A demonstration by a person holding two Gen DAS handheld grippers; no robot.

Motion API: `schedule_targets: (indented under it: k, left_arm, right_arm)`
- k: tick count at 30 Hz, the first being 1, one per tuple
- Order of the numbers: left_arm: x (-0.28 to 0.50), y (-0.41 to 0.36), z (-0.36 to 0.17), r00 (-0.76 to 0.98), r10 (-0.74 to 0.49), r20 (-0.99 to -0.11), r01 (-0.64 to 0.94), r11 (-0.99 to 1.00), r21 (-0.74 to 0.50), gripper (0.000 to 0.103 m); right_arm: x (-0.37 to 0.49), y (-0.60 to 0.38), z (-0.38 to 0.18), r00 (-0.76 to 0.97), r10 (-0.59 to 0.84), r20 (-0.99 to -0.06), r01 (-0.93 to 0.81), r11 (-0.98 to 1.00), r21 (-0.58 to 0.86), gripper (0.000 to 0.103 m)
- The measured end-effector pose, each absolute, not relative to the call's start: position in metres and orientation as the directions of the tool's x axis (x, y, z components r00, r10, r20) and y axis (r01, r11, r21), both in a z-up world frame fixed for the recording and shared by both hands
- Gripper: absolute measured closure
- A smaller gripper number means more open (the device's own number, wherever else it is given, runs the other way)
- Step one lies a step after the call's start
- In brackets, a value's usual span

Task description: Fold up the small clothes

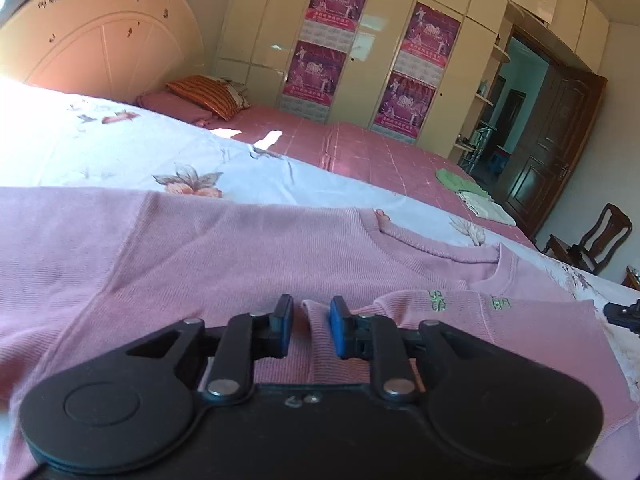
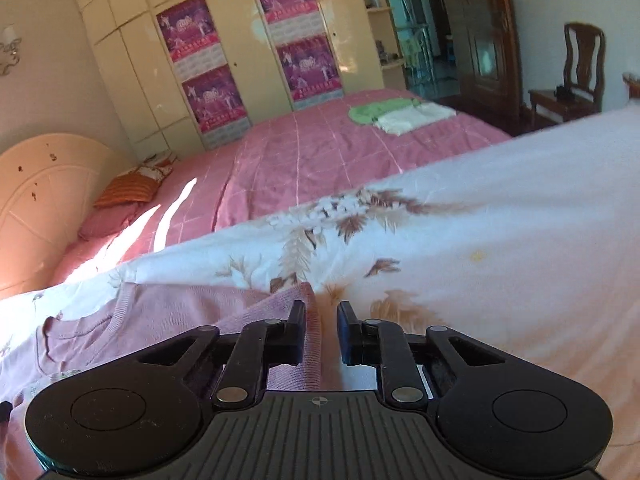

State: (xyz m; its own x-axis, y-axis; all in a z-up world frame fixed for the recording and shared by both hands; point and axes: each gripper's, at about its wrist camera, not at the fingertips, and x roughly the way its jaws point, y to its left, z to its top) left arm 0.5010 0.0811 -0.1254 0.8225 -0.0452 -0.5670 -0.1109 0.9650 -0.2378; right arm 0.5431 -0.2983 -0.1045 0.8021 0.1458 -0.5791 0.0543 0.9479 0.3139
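Observation:
A pink knit sweater (image 1: 208, 248) lies flat on a white floral sheet (image 1: 120, 148), neckline toward the right. A ribbed cuff or hem edge (image 1: 316, 328) lies between the blue pads of my left gripper (image 1: 311, 322), whose jaws stand a little apart around it. In the right wrist view the sweater (image 2: 160, 312) lies at lower left. Its ribbed edge (image 2: 314, 340) runs between the jaws of my right gripper (image 2: 322, 322), touching the left pad, with a gap to the right pad. The right gripper's tip also shows in the left wrist view (image 1: 624, 314).
The floral sheet (image 2: 480, 240) covers the near bed. Beyond it is a pink checked bedspread (image 2: 304, 152) with a green and a white folded cloth (image 2: 400, 114), a striped pillow (image 1: 208, 94), a headboard, a wardrobe with posters, a door and wooden chairs (image 2: 576, 76).

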Motion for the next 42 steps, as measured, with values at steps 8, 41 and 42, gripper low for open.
schedule_targets:
  k: [8,41,42]
  left_arm:
    - [0.445,0.01,-0.116,0.833,-0.18,-0.523,0.121,0.982,-0.146,0.075]
    - [0.52,0.081,-0.138,0.81,-0.121,-0.574,-0.005,0.977,-0.213,0.087]
    - [0.52,0.084,-0.138,0.808,-0.116,-0.577,-0.014,0.977,-0.215,0.084]
  right_arm:
    - [0.456,-0.268,-0.119,0.756,0.243,-0.608,-0.083,0.957,0.279,0.085]
    - [0.443,-0.286,-0.126,0.798,0.165,-0.579,0.079,0.925,0.372,0.085]
    - [0.447,-0.288,-0.123,0.806,0.166,-0.568,0.071,0.926,0.372,0.085]
